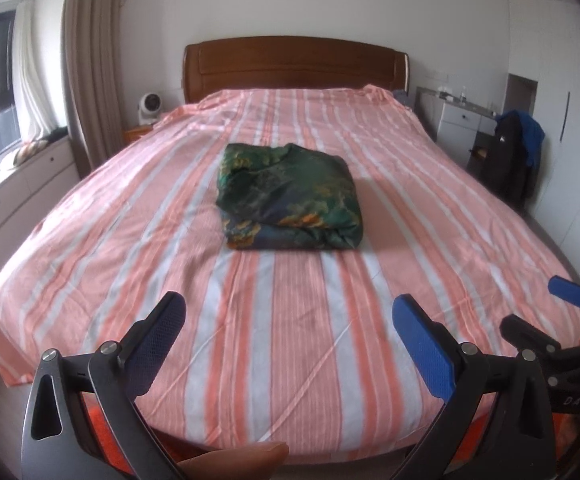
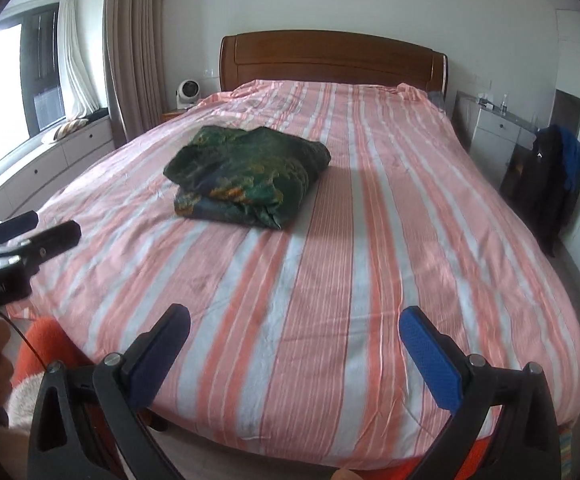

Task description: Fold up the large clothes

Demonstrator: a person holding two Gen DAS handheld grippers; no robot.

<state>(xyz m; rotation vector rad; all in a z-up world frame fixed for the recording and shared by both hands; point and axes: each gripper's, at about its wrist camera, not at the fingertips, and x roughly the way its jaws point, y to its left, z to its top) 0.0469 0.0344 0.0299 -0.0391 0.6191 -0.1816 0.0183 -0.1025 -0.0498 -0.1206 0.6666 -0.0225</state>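
Firstly, left wrist view. Bed [image 1: 290, 320]: pink-and-white striped sheet, spread flat with light creases, reaching to the foot edge. Headboard [image 1: 294, 66]: brown wood, against a white wall. Garment [image 1: 288, 196]: dark green with orange and blue print, folded into a squarish bundle, lying on the sheet at mid-bed, well apart from both grippers. Fan [image 1: 149, 107]: small, white, on a stand left of the headboard. Curtain [image 1: 90, 60]: beige, full length, beside a window at far left. Drawer unit [image 1: 22, 184]: low, pale, under the window; contents hidden. Chair [image 1: 516, 156]: right of the bed, hung with dark and blue clothing. Desk [image 1: 460, 116]: white, behind the chair, small items on top too small to tell. Left gripper [image 1: 290, 332]: over the foot of the bed, blue-padded fingers spread wide, holding nothing. Right gripper [image 1: 530, 312]: at the right edge, partly cut off, fingers apart and empty.

Right wrist view. Bed [image 2: 330, 300], headboard [image 2: 330, 60], fan [image 2: 188, 94], curtain [image 2: 134, 52], chair [image 2: 558, 184] as above. Garment [image 2: 246, 176]: left of the bed's centre line, folded, lying on the sheet. Right gripper [image 2: 294, 340]: fingers wide, empty. Left gripper [image 2: 44, 228]: at the left edge, seen side-on, its spread unclear from here.
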